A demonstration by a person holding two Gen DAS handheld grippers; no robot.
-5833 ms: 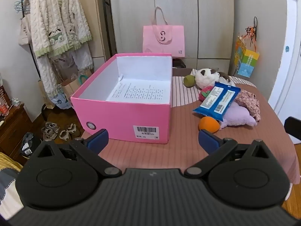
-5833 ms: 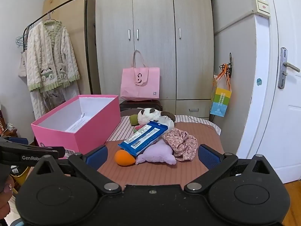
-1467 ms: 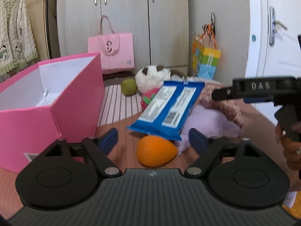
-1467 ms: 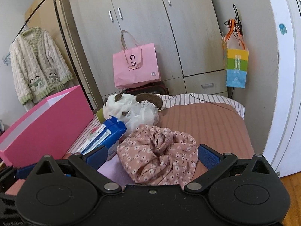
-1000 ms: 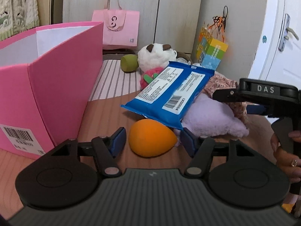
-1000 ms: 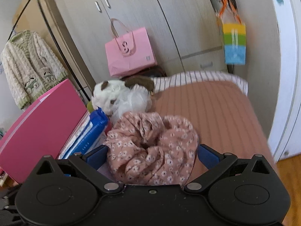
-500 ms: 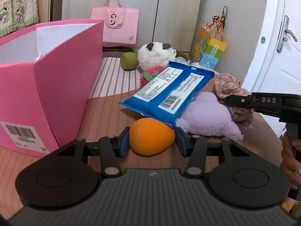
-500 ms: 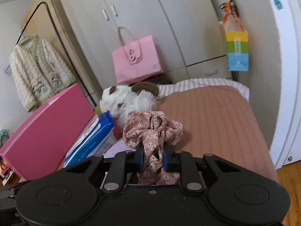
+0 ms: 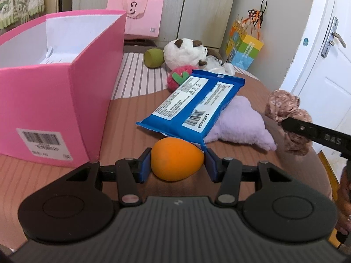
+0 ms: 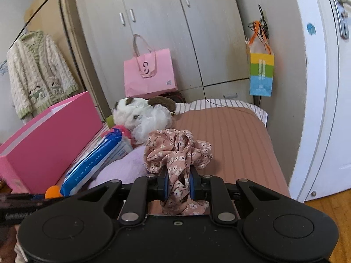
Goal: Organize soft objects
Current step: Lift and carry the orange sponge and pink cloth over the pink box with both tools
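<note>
Pink box (image 9: 54,100) fills the left side, blue packet (image 9: 193,105) overhanging the orange squishy (image 9: 177,162) that the left gripper (image 9: 177,164) pinches. Only the right-wrist view shows the right gripper (image 10: 178,185) clamping the floral scrunchie (image 10: 177,151) at frame centre.

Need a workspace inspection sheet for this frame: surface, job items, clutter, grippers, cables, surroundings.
Surface: brown ribbed table, striped cloth at the far end.
Job's things: open pink box; orange egg-shaped toy; floral scrunchie; lilac plush under the blue wipes pack; panda plush; strawberry plush; green ball.
Clutter: nothing seen.
Grippers: left gripper shut on the orange toy; right gripper shut on the scrunchie, lifted.
Cables: nothing seen.
Surroundings: wardrobe, pink bag, white door.
</note>
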